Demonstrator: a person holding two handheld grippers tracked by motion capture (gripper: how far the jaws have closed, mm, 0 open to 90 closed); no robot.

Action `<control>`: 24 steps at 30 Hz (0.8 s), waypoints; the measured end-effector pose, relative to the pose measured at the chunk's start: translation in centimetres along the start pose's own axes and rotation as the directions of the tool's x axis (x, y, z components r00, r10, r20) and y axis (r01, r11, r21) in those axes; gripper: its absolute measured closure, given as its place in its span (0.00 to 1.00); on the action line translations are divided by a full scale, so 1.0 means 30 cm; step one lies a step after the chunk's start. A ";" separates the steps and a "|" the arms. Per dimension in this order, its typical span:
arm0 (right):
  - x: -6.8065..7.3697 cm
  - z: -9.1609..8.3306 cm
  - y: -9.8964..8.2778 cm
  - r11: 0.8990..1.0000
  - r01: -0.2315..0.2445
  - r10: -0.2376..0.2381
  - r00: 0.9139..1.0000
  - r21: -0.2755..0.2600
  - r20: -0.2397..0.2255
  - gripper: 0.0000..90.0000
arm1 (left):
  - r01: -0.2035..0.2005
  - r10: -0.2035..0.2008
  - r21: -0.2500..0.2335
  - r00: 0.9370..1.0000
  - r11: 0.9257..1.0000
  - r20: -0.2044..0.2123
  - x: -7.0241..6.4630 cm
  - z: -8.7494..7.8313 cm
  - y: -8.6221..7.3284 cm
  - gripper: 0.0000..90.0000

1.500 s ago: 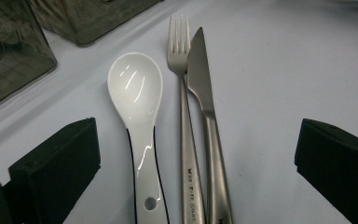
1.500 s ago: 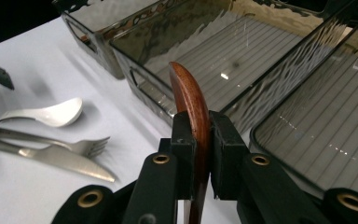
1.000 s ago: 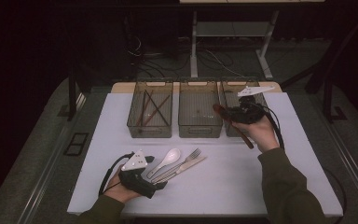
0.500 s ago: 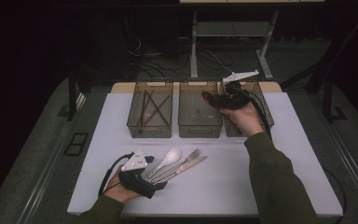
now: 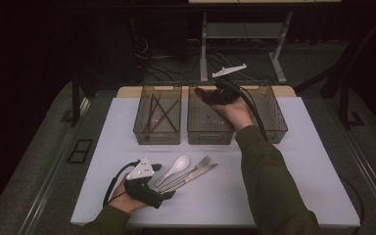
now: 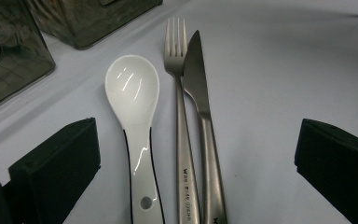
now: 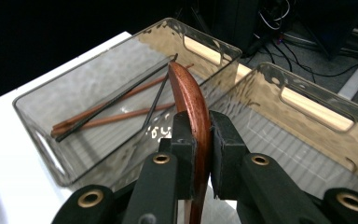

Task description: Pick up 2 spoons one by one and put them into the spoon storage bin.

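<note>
- Three clear bins stood in a row at the far side of the white table in the high view. The right gripper hung over the middle bin with a wooden spoon in its jaws, the chopstick bin to that gripper's left. The left gripper lay on the table, with a white spoon, a fork and a knife just ahead of its jaws.
- In the left gripper view, both jaws stood wide apart and held nothing; the white spoon, fork and knife lay between them, side by side.
- In the right gripper view, the jaws were clamped on the wooden spoon, whose bowl rose edge-on above the pads. Beyond them sat the bin holding chopsticks.
</note>
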State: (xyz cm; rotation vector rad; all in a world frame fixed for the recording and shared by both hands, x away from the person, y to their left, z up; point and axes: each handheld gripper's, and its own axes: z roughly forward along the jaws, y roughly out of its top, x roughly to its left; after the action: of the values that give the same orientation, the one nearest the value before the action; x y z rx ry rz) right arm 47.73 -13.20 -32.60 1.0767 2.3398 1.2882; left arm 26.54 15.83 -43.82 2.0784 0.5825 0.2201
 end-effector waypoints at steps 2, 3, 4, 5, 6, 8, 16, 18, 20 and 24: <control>-0.002 0.017 0.011 1.000 0.006 -0.006 1.000 -0.006 0.005 0.90 | 0.000 0.000 -0.008 1.000 1.000 -0.001 -0.001 0.002 -0.001 0.00; -0.004 0.025 0.017 1.000 0.005 -0.005 1.000 -0.011 0.008 0.90 | -0.001 0.001 -0.006 1.000 1.000 0.000 -0.001 0.001 0.000 0.00; -0.008 0.032 0.022 1.000 0.005 -0.005 1.000 -0.012 0.004 0.90 | -0.002 0.002 -0.006 1.000 1.000 0.000 0.000 0.001 0.000 0.00; -0.010 0.040 0.025 1.000 0.002 -0.002 1.000 -0.017 0.004 0.90 | 0.000 0.000 -0.007 1.000 1.000 0.000 0.000 0.001 -0.001 0.00; -0.013 0.047 0.025 1.000 0.002 -0.002 1.000 -0.017 0.005 0.90 | 0.003 -0.003 -0.009 1.000 1.000 0.000 0.001 0.001 -0.001 0.00; -0.019 0.068 0.017 1.000 -0.007 0.007 1.000 -0.007 0.006 0.90 | 0.007 -0.007 -0.012 1.000 1.000 0.001 0.000 0.002 -0.001 0.00; -0.044 0.129 -0.040 0.998 -0.031 0.029 0.999 0.063 0.032 0.90 | 0.006 -0.006 -0.007 1.000 1.000 0.002 -0.004 0.004 -0.003 0.00; -0.045 0.142 -0.053 0.995 -0.039 0.036 0.999 0.090 0.030 0.84 | 0.005 -0.005 -0.006 1.000 1.000 0.000 -0.004 0.002 -0.003 0.00; -0.044 0.154 -0.064 0.991 -0.044 0.039 0.998 0.128 0.042 0.74 | 0.003 -0.003 -0.009 1.000 1.000 -0.003 -0.003 0.000 -0.004 0.00; -0.042 0.152 -0.074 0.990 -0.043 0.035 0.998 0.134 0.057 0.60 | 0.004 -0.004 -0.008 1.000 1.000 -0.002 -0.004 0.002 -0.004 0.00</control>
State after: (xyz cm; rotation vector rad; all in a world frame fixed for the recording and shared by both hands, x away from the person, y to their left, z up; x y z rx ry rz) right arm 49.99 -12.04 -37.17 1.1882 2.4058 1.1125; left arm 26.41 15.80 -43.94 2.0691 0.5856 0.2220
